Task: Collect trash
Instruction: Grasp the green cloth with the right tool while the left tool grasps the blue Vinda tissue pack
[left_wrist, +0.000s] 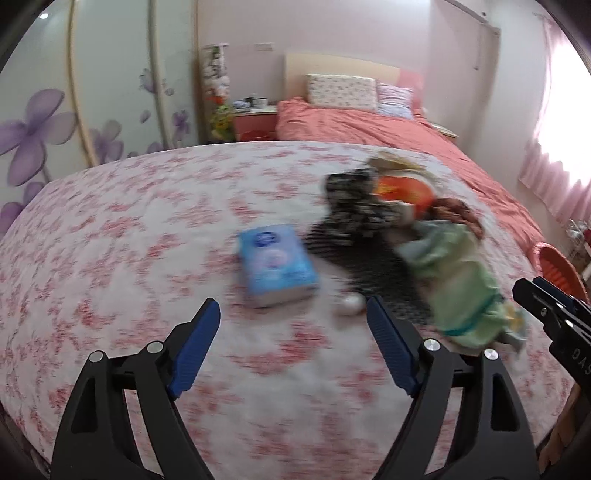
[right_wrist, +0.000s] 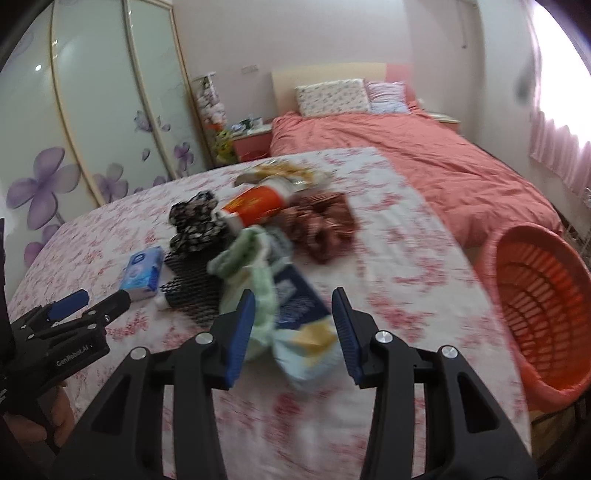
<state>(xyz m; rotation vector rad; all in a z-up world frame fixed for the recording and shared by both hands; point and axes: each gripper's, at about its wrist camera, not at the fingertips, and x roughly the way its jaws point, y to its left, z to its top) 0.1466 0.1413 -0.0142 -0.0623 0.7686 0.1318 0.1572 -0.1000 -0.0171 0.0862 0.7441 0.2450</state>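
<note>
A pile of things lies on the floral cloth (left_wrist: 110, 240): a blue tissue pack (left_wrist: 275, 264) (right_wrist: 143, 272), an orange paper cup (right_wrist: 255, 206) (left_wrist: 402, 192), a blue and yellow snack wrapper (right_wrist: 306, 325), a black net (right_wrist: 192, 291), black, green and brown scrunchies, and a small white ball (left_wrist: 349, 303). My left gripper (left_wrist: 293, 314) is open, just short of the tissue pack and the white ball. My right gripper (right_wrist: 293, 306) is open, its jaws either side of the snack wrapper and green scrunchie (right_wrist: 251, 266).
An orange plastic basket (right_wrist: 535, 295) stands at the right edge of the cloth; its rim shows in the left wrist view (left_wrist: 561, 269). A bed with a coral cover (right_wrist: 424, 162) lies behind. A wardrobe with purple flowers (right_wrist: 74, 147) is on the left.
</note>
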